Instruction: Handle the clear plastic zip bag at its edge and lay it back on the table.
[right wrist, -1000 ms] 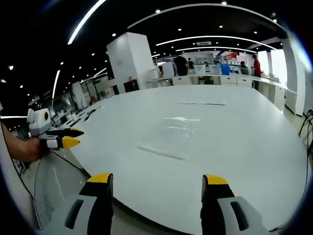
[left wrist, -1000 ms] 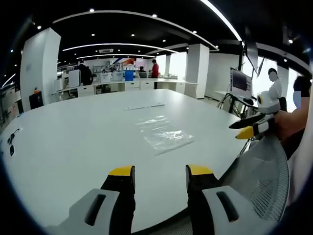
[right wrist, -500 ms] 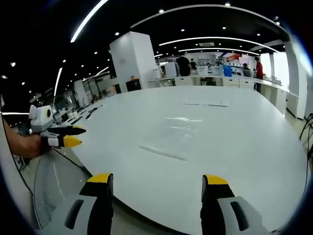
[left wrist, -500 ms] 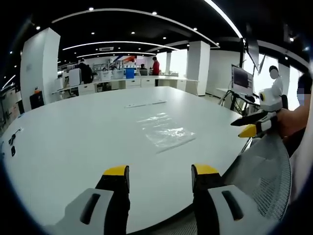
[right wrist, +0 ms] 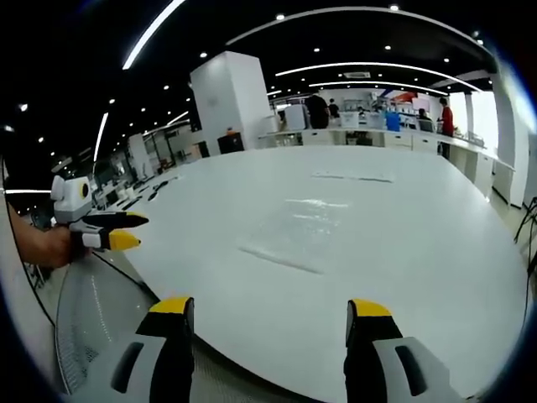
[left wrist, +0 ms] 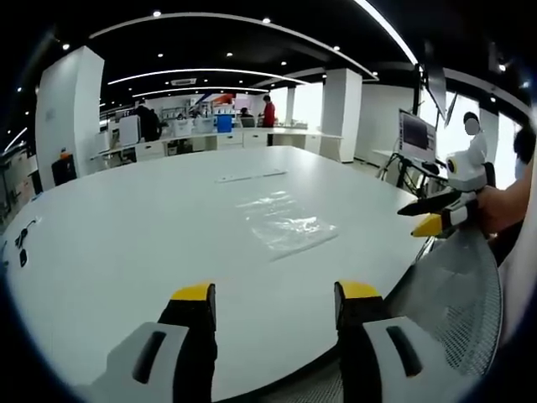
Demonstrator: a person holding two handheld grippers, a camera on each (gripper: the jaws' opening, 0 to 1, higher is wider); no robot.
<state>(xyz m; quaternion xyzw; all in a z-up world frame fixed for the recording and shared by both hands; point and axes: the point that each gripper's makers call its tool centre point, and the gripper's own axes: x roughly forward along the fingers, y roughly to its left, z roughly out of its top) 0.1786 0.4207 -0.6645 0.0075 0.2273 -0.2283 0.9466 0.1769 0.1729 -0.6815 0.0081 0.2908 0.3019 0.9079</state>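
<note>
The clear plastic zip bag [left wrist: 285, 225] lies flat on the white table [left wrist: 126, 243], crinkled and shiny. In the right gripper view the bag [right wrist: 294, 231] rests mid-table. My left gripper [left wrist: 277, 292] hovers over the near table edge, open, nothing between its jaws, well short of the bag. My right gripper [right wrist: 268, 306] is also open and empty at the table's near edge. The left gripper view catches the right gripper [left wrist: 436, 215] at the right, held in a hand; the right gripper view catches the left gripper [right wrist: 113, 232] at the left.
A thin clear strip [left wrist: 250, 176] lies on the table beyond the bag. A mesh chair back [left wrist: 457, 294] stands at the table edge near me. Small dark items [left wrist: 21, 243] sit at the table's left edge. People stand at distant desks [left wrist: 210, 134].
The left gripper's jaws have spread slightly wider. Both views have shifted a little; the bag has stayed in place.
</note>
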